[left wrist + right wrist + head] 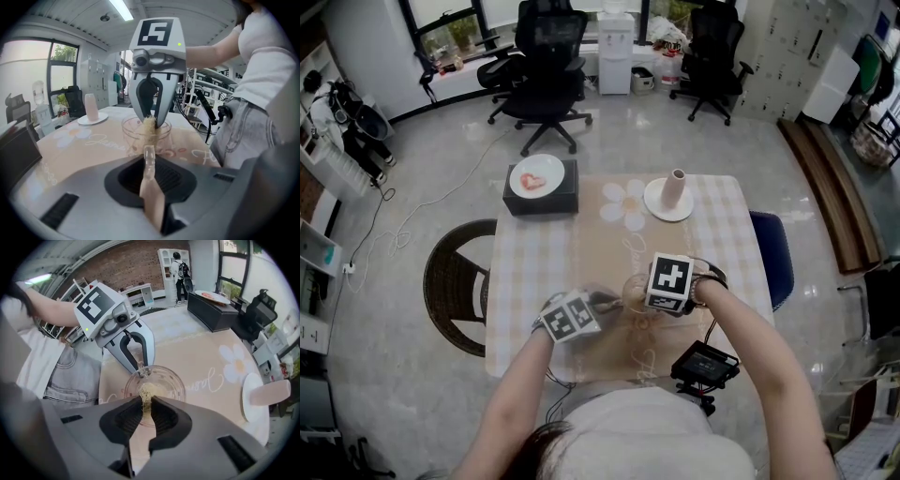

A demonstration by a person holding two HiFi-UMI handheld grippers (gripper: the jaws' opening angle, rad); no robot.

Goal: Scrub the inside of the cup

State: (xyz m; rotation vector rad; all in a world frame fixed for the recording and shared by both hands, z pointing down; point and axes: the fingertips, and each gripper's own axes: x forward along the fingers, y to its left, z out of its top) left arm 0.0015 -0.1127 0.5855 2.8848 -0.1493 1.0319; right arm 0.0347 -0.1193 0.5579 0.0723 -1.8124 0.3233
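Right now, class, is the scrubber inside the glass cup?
Yes, the right gripper holds the scrubber down inside the glass cup.

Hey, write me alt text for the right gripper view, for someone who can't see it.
The right gripper pinches a pale scrubber and holds it in a clear cup on a table. Opposite, the left gripper grips the cup's rim. A pink cup on a plate sits at the right edge.
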